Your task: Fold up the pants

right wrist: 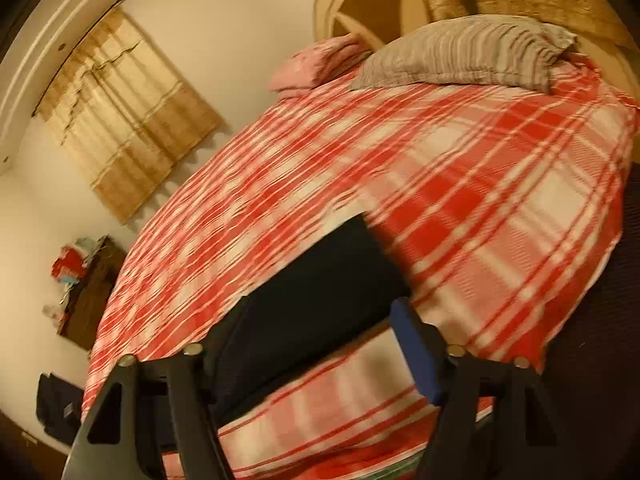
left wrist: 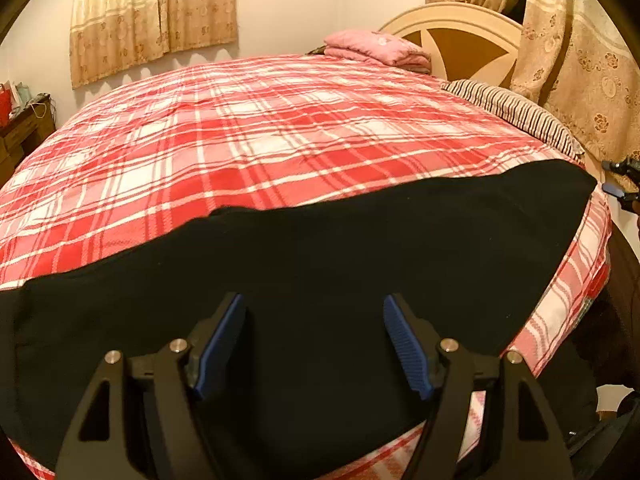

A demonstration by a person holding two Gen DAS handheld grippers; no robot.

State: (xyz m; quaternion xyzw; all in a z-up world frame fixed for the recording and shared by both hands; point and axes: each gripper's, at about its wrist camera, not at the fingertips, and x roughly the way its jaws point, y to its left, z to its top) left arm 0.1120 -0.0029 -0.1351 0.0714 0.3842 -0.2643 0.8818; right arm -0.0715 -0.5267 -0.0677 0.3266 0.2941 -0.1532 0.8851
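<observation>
Black pants (left wrist: 320, 264) lie flat along the near edge of a bed with a red and white plaid cover (left wrist: 240, 132). My left gripper (left wrist: 314, 340) is open above the pants, its blue pads apart and empty. My right gripper (right wrist: 320, 344) is open above the right end of the pants (right wrist: 320, 292), near the bed's edge; this view is blurred. The right gripper also shows at the far right of the left wrist view (left wrist: 622, 184), beyond the pants' end.
A striped pillow (left wrist: 516, 114) and a folded pink blanket (left wrist: 376, 50) lie at the head of the bed by the cream headboard (left wrist: 460, 36). A dark wooden cabinet (right wrist: 92, 296) stands by the far wall. Curtains (left wrist: 156, 16) hang behind.
</observation>
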